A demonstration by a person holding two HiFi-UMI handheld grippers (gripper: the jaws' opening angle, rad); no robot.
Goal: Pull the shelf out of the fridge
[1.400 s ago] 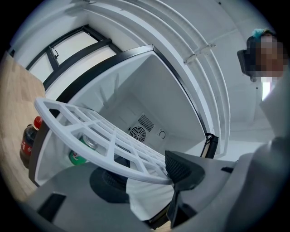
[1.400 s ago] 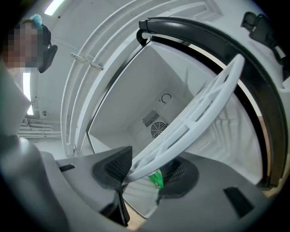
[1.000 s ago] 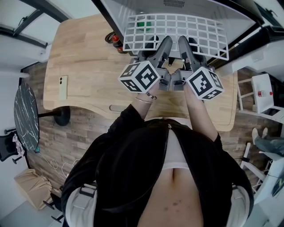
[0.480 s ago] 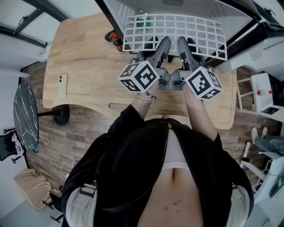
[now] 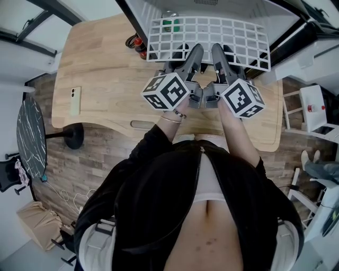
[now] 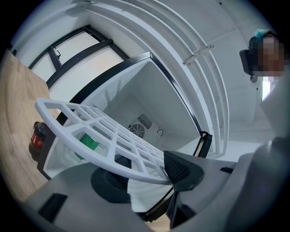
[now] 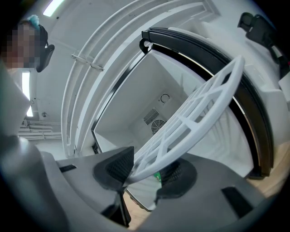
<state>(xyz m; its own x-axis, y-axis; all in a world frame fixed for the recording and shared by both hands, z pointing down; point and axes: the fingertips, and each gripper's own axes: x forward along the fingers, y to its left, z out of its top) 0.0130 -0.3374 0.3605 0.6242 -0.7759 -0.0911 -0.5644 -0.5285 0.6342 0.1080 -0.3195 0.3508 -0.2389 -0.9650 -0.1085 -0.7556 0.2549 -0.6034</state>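
Observation:
The white wire shelf (image 5: 212,33) sticks out of the open mini fridge (image 5: 153,10) over the wooden table (image 5: 100,69). Both grippers hold its near edge side by side. In the head view my left gripper (image 5: 183,58) is on the left part of that edge and my right gripper (image 5: 229,57) just right of it. In the left gripper view the shelf (image 6: 104,131) has its rim bar between the pads of the left gripper (image 6: 145,174), whose jaws are closing on it. My right gripper (image 7: 147,171) pinches the shelf (image 7: 195,118) at its rim, its jaws closing too.
A green item (image 5: 170,25) lies inside the fridge under the shelf. A cola bottle (image 5: 139,48) stands at the fridge's left side. A phone (image 5: 74,102) lies at the table's left edge. The fridge door (image 5: 312,37) hangs open at the right.
The shelf and both grippers have shifted only very slightly; both keep their hold on the near edge.

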